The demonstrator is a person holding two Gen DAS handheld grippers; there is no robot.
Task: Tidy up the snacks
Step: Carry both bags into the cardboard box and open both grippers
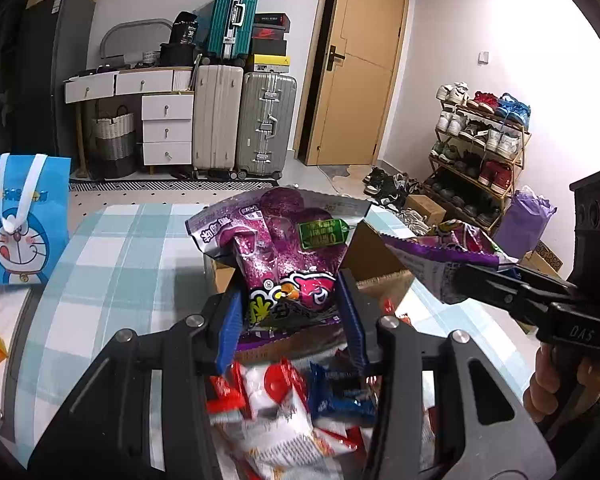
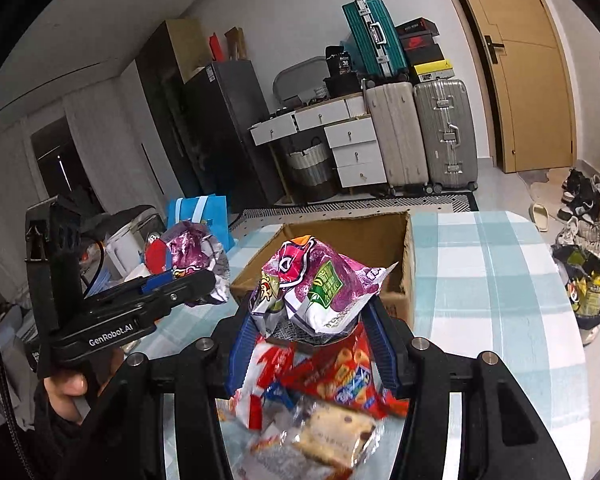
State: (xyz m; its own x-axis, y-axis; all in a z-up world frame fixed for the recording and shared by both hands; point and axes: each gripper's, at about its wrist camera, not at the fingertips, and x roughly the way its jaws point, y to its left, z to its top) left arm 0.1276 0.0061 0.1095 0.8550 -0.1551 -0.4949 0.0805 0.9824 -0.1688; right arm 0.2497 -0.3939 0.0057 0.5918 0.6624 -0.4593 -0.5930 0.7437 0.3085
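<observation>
The left gripper (image 1: 290, 300) is squeezed shut on a purple snack bag (image 1: 278, 240). Its blue fingers (image 1: 230, 322) press the bag's bottom end from both sides. The bag stands up tall above the tongs, long way up and down, and its print reads upside down in the left view. It hangs in the air over a pile of small snack packs (image 1: 292, 404) on the checked tablecloth (image 1: 112, 248).

The right gripper (image 2: 310, 322) is clamped on a second purple bag (image 2: 316, 280). This one is crumpled and leans to the right, with one corner poking out toward the cardboard box (image 2: 396, 240). It is held up above more snacks (image 2: 324, 396), in front of the box.

The left view shows the right tongs from the side, with its bag sticking out to the left like a flag, and a shoe rack (image 1: 480, 148) by the wall. The right view shows the box's open top, which the left view mostly hides behind the bag. It also shows a hand (image 2: 66, 394) around the left tongs' handle, and a blue tote bag (image 2: 202, 212) behind.
</observation>
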